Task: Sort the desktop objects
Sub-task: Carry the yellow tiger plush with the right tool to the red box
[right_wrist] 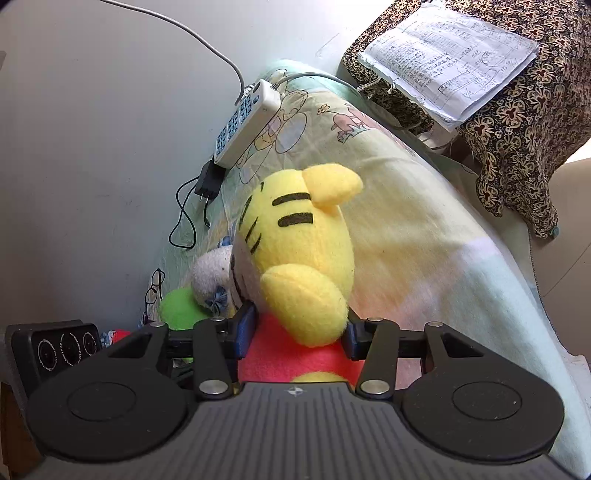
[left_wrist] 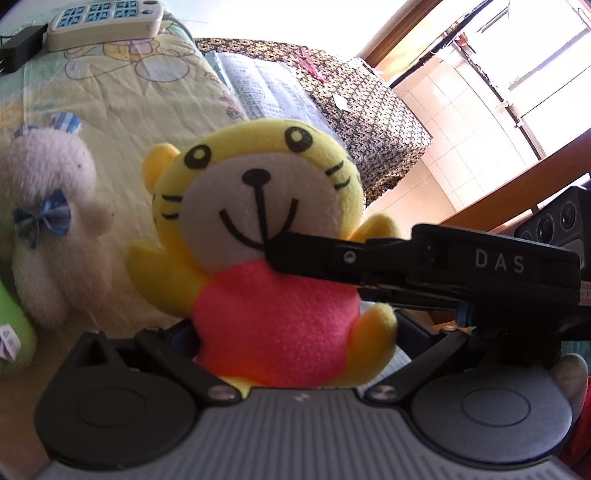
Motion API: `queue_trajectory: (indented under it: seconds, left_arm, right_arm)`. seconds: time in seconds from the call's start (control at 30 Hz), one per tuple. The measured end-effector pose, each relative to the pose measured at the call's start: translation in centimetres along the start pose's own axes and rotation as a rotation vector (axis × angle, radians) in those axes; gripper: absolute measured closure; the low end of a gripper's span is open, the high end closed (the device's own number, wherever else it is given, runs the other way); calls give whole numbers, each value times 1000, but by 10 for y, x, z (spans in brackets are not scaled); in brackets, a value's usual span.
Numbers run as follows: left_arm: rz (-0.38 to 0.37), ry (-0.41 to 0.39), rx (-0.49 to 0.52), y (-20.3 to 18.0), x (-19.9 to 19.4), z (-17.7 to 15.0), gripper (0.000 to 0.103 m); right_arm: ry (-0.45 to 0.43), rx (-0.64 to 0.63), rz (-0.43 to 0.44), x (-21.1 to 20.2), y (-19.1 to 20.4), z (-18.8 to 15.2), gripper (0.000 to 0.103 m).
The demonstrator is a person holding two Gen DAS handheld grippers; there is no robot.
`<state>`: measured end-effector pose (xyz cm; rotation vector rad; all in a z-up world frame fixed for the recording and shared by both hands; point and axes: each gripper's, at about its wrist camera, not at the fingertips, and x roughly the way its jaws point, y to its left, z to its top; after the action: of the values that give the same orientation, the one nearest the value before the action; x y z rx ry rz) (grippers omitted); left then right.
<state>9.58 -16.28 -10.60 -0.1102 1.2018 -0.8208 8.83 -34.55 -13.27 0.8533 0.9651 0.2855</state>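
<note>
Here the right gripper (right_wrist: 295, 338) had its blue-padded fingers (right_wrist: 245, 328) closed in on the pink body of the yellow plush tiger (right_wrist: 295, 254), one pad pressing on each flank, so it was holding the toy. In the left wrist view that same gripper reached in from the right, its black finger lying across the tiger's chest just below the chin. The left gripper (left_wrist: 295, 332) sat under the tiger, the pink belly between its fingers; whether they pinched it or merely stood beside it I could not tell, since the plush hid the pads.

The tiger stood upright between both grippers, head up, its long axis running from the fingers up to the ears, its face turned to the left camera. Both hands were about equally near; the right one plainly had it, so the coming move, I judged, was the right hand's to carry.

Left of the tiger, seen from the left wrist, a white fluffy plush bear with a blue checked bow (left_wrist: 48, 218) lay on the cartoon-printed cloth (left_wrist: 129, 99) covering the bench, with something green (left_wrist: 11, 325) beside it. Beyond the tiger lay a cream power strip (left_wrist: 103, 22) and a black plug adapter (left_wrist: 18, 48). No bin or box showed in either view.
</note>
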Motion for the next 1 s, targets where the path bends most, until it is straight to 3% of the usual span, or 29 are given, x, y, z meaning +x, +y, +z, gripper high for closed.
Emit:
queue_trajectory:
  seconds: [0.2,0.4,0.7,1.0]
  left_arm:
    - [22,-35,92,-35,-22,-21,2]
    - [64,-121,64,-39,-55,-36,2]
    - [207,-321,-29,-18,-143,-52,2]
    - [297,-441,-28,24,-227,-70,2]
  right_arm:
    - [-41,-70,-13,-34,16,-22,53]
    - [-51,-196,9,-39,47,-36,53]
    - [-21,-361,190,-11,116,-53,53]
    - [-16,-439,292,21,202,-73,53]
